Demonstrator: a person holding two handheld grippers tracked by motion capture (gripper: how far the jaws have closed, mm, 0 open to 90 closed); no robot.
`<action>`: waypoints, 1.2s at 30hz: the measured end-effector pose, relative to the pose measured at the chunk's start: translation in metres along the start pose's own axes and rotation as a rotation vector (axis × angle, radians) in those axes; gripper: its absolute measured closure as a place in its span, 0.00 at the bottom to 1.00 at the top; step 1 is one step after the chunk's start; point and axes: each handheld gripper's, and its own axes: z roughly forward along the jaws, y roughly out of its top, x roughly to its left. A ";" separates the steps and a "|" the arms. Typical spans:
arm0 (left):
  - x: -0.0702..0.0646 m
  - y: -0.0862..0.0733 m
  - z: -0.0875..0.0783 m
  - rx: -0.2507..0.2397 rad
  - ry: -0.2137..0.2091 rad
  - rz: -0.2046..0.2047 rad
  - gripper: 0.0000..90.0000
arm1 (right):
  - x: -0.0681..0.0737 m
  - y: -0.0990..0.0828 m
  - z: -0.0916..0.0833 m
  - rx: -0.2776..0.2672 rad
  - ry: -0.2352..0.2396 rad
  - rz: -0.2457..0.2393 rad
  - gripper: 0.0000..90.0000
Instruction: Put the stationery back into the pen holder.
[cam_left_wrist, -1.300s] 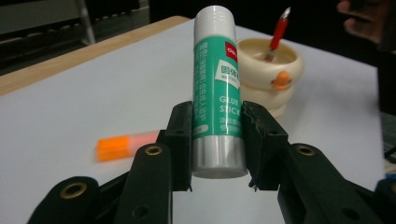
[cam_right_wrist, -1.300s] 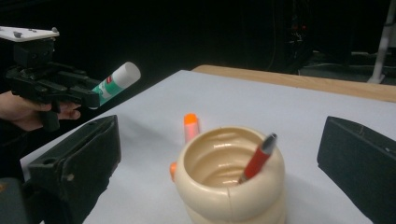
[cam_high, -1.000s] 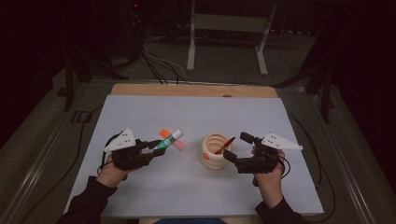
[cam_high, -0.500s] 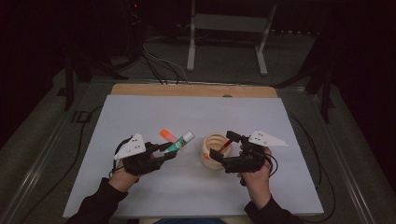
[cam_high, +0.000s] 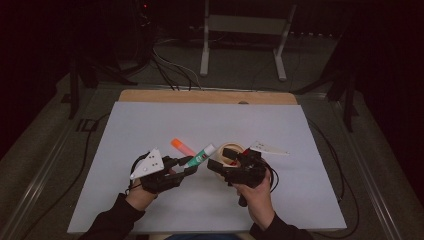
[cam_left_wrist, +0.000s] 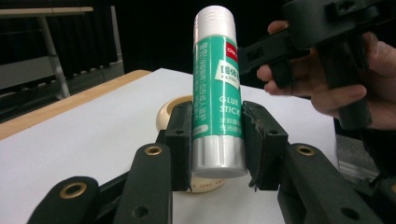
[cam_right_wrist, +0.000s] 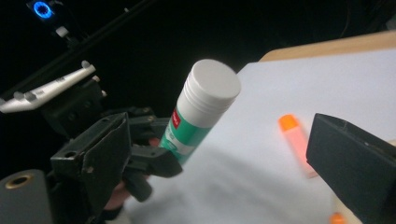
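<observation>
Glue stick (cam_left_wrist: 218, 93): clamped by left gripper (cam_left_wrist: 218, 144); right gripper (cam_right_wrist: 219, 158), jaws spread and just closing slightly, faces its cap.

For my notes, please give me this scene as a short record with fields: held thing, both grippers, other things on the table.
held thing: green and white glue stick, white cap toward the right gripper
left gripper: fingers shut on the glue stick
right gripper: open, facing the cap, jaws just closing a little, not touching it
other things: orange marker, cream cup
surface: white table
</observation>
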 end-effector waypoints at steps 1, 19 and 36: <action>0.000 0.000 0.000 0.000 0.000 0.000 0.74 | 0.000 0.000 0.000 0.000 0.000 0.000 0.09; -0.008 -0.007 0.009 -0.009 -0.050 0.029 0.74 | -0.002 -0.002 0.002 0.034 0.073 0.188 0.70; -0.005 -0.006 0.009 0.023 -0.058 -0.024 0.64 | 0.016 0.006 0.001 0.052 0.008 0.020 0.73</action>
